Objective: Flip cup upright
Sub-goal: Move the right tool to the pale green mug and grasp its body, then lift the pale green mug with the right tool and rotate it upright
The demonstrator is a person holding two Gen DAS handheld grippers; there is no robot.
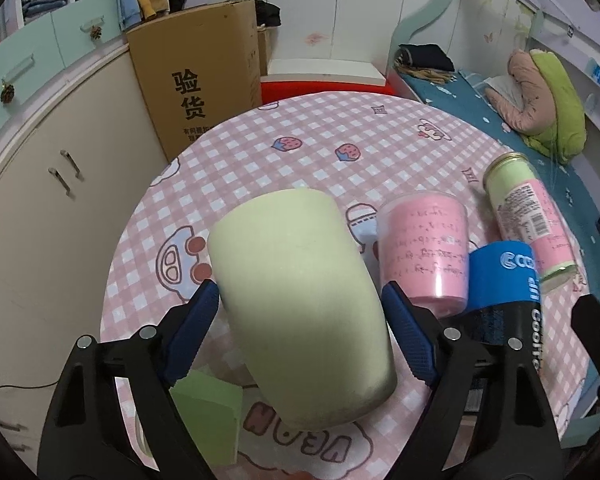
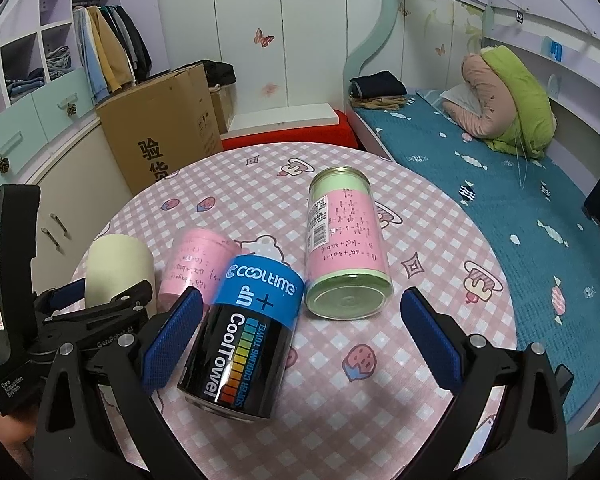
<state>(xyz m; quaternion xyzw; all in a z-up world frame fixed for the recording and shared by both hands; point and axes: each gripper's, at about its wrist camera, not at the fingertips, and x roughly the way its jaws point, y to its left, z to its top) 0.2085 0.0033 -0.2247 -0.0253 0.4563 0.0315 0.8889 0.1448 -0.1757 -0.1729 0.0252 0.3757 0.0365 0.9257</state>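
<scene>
A pale green cup (image 1: 300, 304) stands upside down on the pink checked table (image 1: 320, 152), base up and tilted. My left gripper (image 1: 300, 300) has its blue pads on both sides of the cup, shut on it. The cup also shows at the left in the right wrist view (image 2: 116, 268), with the left gripper's fingers around it. My right gripper (image 2: 300, 320) is open, with a black and blue CoolTowel can (image 2: 244, 340) lying next to its left pad.
A pink cup (image 1: 428, 252) and a pink and green can (image 1: 528, 224) lie right of the green cup. A green pad of notes (image 1: 208, 420) lies under the left gripper. A cardboard box (image 1: 196, 76) and cabinets stand beyond the table, a bed (image 2: 500, 208) at the right.
</scene>
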